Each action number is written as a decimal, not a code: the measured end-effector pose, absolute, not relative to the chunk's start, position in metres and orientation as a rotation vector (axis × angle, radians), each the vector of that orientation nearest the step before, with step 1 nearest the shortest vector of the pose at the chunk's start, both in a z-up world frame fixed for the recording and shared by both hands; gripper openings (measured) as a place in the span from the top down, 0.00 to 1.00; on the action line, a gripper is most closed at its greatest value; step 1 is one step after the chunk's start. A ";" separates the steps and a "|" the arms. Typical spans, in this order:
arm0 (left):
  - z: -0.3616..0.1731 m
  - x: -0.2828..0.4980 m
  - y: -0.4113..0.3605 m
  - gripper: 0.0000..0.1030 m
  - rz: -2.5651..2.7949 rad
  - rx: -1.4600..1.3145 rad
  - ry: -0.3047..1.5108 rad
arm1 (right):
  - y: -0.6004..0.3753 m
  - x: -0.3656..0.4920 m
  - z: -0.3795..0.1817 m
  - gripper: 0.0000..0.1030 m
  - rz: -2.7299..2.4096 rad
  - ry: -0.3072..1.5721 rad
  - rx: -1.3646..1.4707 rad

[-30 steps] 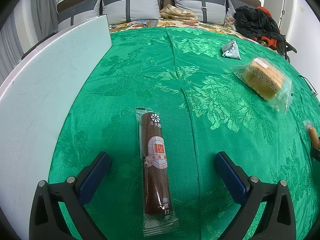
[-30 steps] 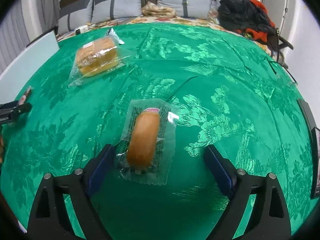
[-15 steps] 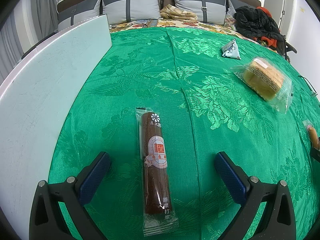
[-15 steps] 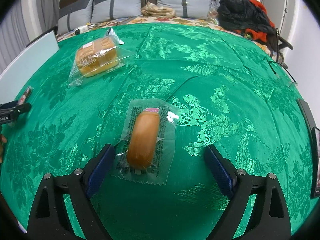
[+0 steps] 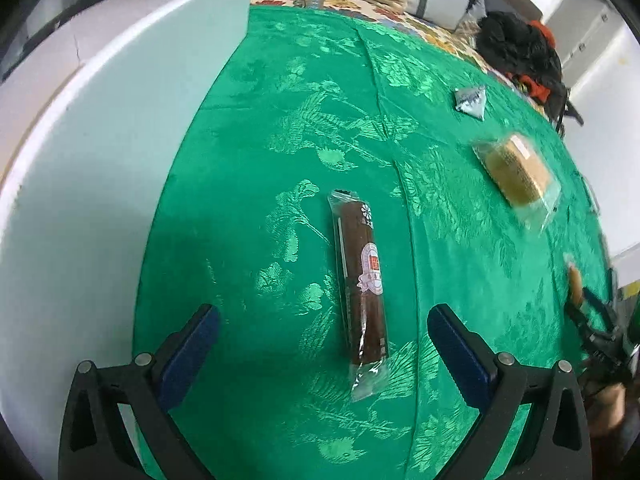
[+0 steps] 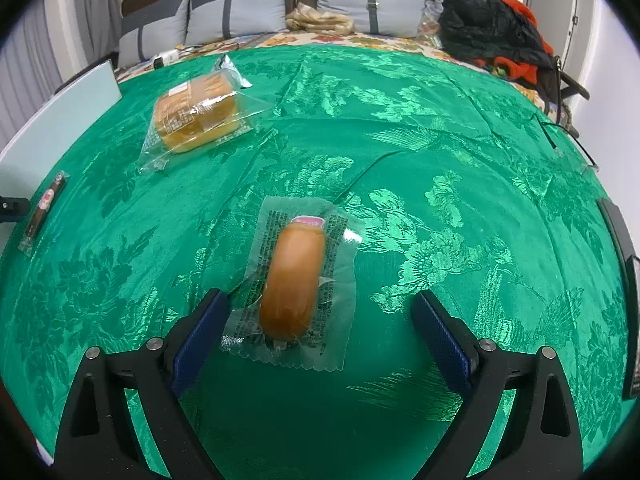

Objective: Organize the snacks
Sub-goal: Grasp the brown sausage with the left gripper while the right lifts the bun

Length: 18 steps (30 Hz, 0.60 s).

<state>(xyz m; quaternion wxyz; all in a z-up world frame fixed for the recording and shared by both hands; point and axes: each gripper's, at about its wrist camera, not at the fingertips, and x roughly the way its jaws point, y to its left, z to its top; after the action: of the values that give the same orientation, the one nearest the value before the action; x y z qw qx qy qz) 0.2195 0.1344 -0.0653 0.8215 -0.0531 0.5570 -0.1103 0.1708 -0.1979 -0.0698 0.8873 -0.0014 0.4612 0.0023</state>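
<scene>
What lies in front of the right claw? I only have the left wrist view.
Observer: A golden oblong bun in a clear wrapper lies between the fingers of the open right claw, ungripped.
Reviewer: Is it centred there?
Observer: No, it lies nearer the claw's left finger.
Reviewer: Anything further right?
Observer: A dark flat object at the far right edge of the green brocade cloth.

Green floral cloth (image 6: 400,120) (brown bar (image 5: 362,280)).
</scene>
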 end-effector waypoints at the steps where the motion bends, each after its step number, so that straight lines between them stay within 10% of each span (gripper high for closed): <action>1: -0.066 0.219 0.128 0.06 -0.234 -0.082 1.186 | -0.198 0.171 -0.070 0.07 0.005 0.959 -0.003; 7: -0.075 0.207 0.084 0.33 -0.206 0.152 1.155 | -0.208 0.174 -0.063 0.09 0.064 1.022 0.043; 10: -0.072 0.201 0.080 0.77 -0.220 0.148 1.112 | -0.244 0.174 -0.045 0.09 0.037 1.047 0.219; 18: -0.060 0.178 0.096 0.82 -0.259 -0.002 1.056 | -0.233 0.197 -0.039 0.11 0.036 1.225 0.251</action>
<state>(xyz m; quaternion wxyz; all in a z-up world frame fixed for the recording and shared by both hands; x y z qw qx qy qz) 0.1783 0.0964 -0.0604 0.8559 -0.0008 0.5023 -0.1232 0.1973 -0.2334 -0.0386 0.8106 0.1176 0.5734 0.0167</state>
